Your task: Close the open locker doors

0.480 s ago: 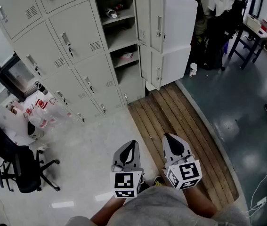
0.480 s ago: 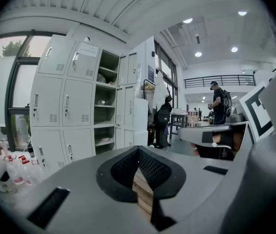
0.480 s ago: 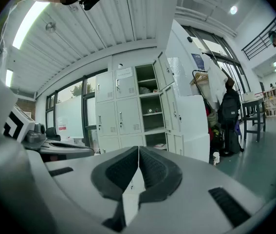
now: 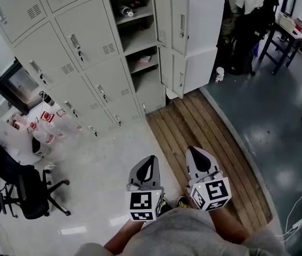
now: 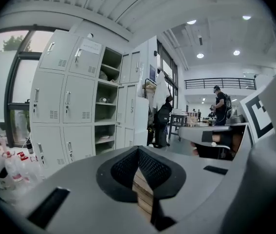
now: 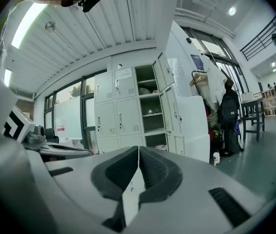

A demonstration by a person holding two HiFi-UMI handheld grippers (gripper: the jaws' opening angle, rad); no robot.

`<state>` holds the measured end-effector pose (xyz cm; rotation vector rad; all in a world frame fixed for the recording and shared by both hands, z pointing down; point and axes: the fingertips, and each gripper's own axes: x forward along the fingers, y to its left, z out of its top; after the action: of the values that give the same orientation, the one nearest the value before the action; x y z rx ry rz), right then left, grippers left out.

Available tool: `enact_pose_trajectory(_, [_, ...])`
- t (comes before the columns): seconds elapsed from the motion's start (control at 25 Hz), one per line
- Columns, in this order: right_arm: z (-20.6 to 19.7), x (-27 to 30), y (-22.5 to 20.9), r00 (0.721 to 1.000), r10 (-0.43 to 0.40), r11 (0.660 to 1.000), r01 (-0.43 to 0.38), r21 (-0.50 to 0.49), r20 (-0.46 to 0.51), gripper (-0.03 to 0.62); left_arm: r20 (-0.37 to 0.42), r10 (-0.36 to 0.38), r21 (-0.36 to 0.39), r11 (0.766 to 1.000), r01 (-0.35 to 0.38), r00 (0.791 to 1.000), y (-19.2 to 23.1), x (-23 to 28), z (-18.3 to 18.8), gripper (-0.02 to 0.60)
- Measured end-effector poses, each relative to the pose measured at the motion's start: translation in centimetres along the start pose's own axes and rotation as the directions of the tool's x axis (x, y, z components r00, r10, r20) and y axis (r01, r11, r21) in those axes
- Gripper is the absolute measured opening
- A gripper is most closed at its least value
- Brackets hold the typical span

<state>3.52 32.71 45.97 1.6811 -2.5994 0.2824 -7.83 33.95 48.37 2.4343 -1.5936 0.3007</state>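
A bank of grey lockers (image 4: 81,52) fills the top of the head view. One column stands open, with shelves (image 4: 137,39) that hold a few small items. Its upper door (image 4: 180,20) and lower door (image 4: 177,73) are swung out to the right. My left gripper (image 4: 151,159) and right gripper (image 4: 192,151) are side by side low in the view, well short of the lockers, both shut and empty. The open column (image 5: 103,106) and its doors (image 5: 130,108) show in the left gripper view, and the same open shelves (image 6: 150,106) and doors (image 6: 172,108) show in the right gripper view.
A wooden floor strip (image 4: 204,127) runs from the open doors toward me. A black office chair (image 4: 25,193) and clear bottles (image 4: 47,124) sit at the left. Dark bags (image 4: 246,41), a white cup (image 4: 219,74) and a table (image 4: 286,33) stand at the right. A person (image 5: 220,106) stands far off.
Both grippers sit slightly lower in the head view and the lockers have shifted a little. The doors stand as before.
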Motion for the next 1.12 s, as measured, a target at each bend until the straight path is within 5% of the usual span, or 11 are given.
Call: enact_pose_trajectory(1.12, [0.3, 1.9, 3.6, 0.997, -0.075, 0.996, 0.074, -0.057, -0.018, 0.029, 0.043, -0.049, -0.024, 0.998, 0.050, 0.998, 4.4, -0.6, 0.6, 0.009])
